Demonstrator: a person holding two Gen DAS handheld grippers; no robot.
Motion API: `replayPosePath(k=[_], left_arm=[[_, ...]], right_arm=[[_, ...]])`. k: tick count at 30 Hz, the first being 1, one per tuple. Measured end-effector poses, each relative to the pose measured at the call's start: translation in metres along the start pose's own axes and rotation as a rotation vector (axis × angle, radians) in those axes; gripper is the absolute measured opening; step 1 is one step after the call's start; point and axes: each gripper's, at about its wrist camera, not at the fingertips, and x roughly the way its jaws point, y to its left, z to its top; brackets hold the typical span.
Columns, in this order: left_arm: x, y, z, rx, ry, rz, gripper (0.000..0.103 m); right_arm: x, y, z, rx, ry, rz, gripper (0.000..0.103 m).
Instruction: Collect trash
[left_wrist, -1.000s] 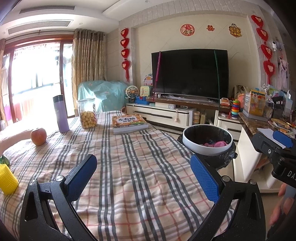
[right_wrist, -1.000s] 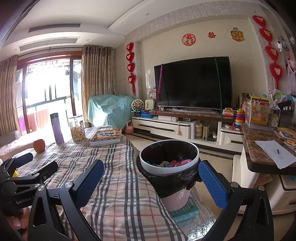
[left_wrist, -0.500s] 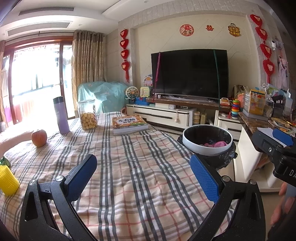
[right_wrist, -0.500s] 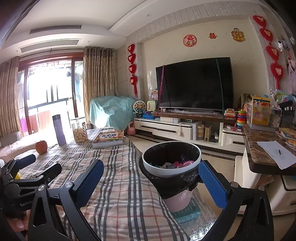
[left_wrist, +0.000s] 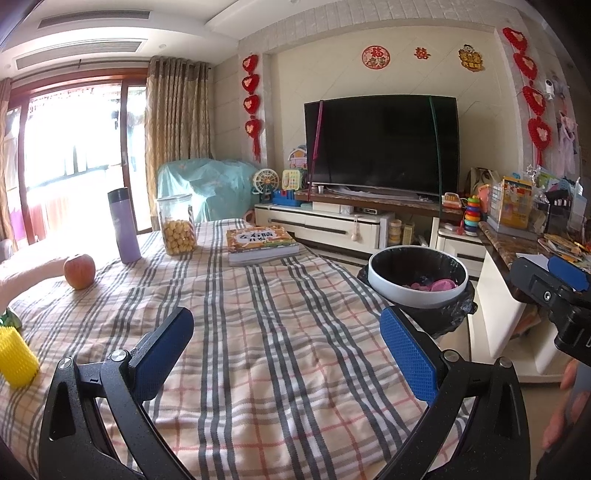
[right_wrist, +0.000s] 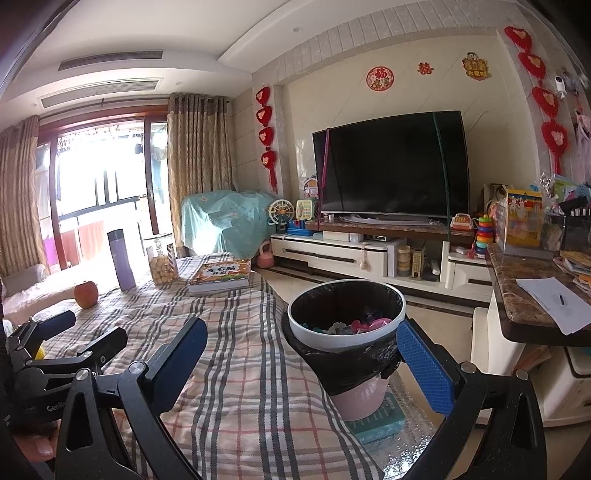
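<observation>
A trash bin (left_wrist: 417, 280) with a white rim and black liner stands beside the right edge of the plaid-covered table (left_wrist: 258, 332); it holds pink and pale scraps. It also shows in the right wrist view (right_wrist: 345, 325). My left gripper (left_wrist: 286, 347) is open and empty above the tablecloth. My right gripper (right_wrist: 301, 363) is open and empty, over the table edge, just in front of the bin. The left gripper shows at the left of the right wrist view (right_wrist: 70, 339), the right gripper at the right of the left wrist view (left_wrist: 554, 288).
On the table stand an apple (left_wrist: 79, 270), a purple flask (left_wrist: 123, 225), a jar of snacks (left_wrist: 177, 225), a book (left_wrist: 260, 242) and a yellow spiky object (left_wrist: 14, 363). A TV cabinet (right_wrist: 340, 254) and a cluttered marble counter (right_wrist: 535, 295) lie beyond.
The right gripper's view has shifted slightly right and back from the bin. The left gripper has barely moved. Both stay open.
</observation>
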Motion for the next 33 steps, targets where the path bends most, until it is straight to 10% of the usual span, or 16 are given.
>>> replayPosePath(k=[33], left_arm=[[0.018,0.01,0.0,-0.005,0.045,-0.003,0.103]], right_arm=[[0.023,-0.003,0.001,0.029,0.051,0.033,0.103]])
